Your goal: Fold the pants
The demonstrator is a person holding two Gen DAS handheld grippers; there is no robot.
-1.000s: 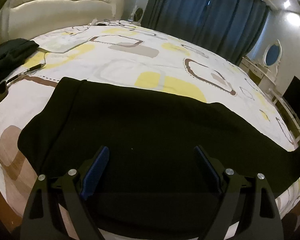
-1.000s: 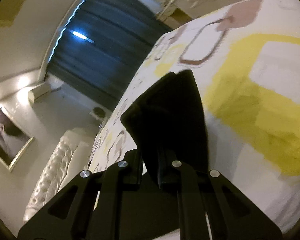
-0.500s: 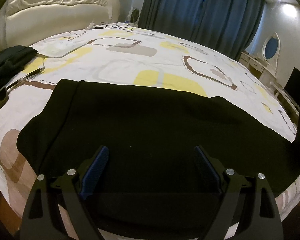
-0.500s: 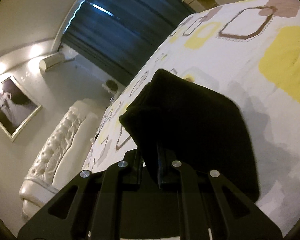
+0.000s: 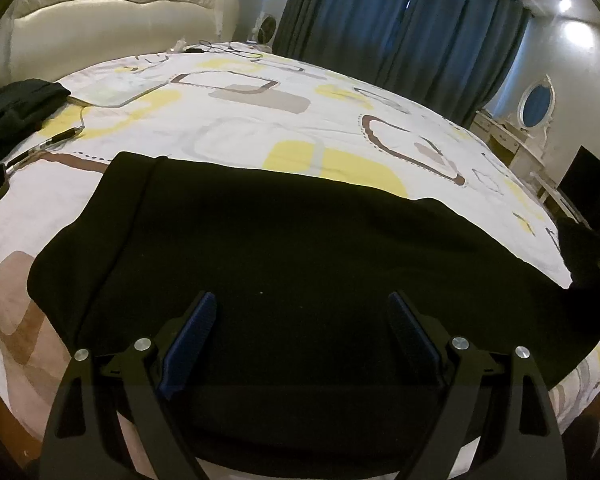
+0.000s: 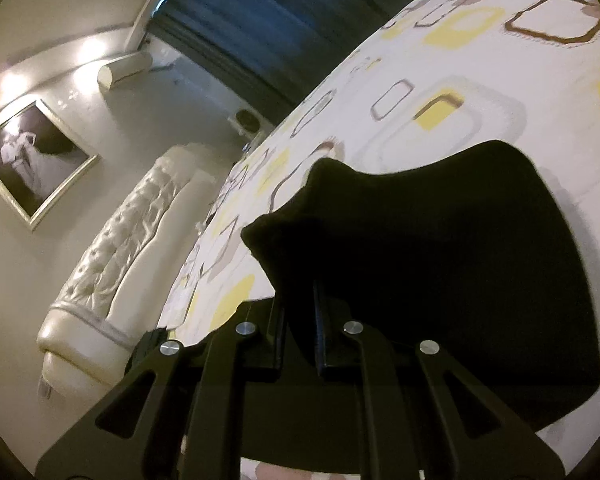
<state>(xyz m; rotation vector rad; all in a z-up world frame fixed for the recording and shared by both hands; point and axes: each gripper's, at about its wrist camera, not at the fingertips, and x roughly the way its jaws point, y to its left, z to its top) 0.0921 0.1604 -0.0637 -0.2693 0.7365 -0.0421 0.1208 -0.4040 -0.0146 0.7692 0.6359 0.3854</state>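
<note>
Black pants [image 5: 292, 248] lie flat across the near part of the bed, running left to right. My left gripper [image 5: 300, 304] is open and empty, with its blue-padded fingers [image 5: 190, 330] spread just above the pants' near edge. My right gripper [image 6: 300, 300] is shut on the pants' end [image 6: 440, 280] and holds it lifted off the bed, the cloth bunched up past the fingers. That lifted end also shows at the far right of the left wrist view [image 5: 588, 256].
The bed cover [image 5: 240, 120] is white with yellow and brown shapes. A dark garment [image 5: 12, 108] and a pen [image 5: 58, 138] lie at the far left. A white tufted headboard [image 6: 116, 264], dark blue curtains [image 5: 400, 20] and a dresser with mirror [image 5: 532, 120] surround the bed.
My right gripper has swung with the pants' end, lifting it higher and carrying it over the bed toward the left. The left gripper has stayed open in place.
</note>
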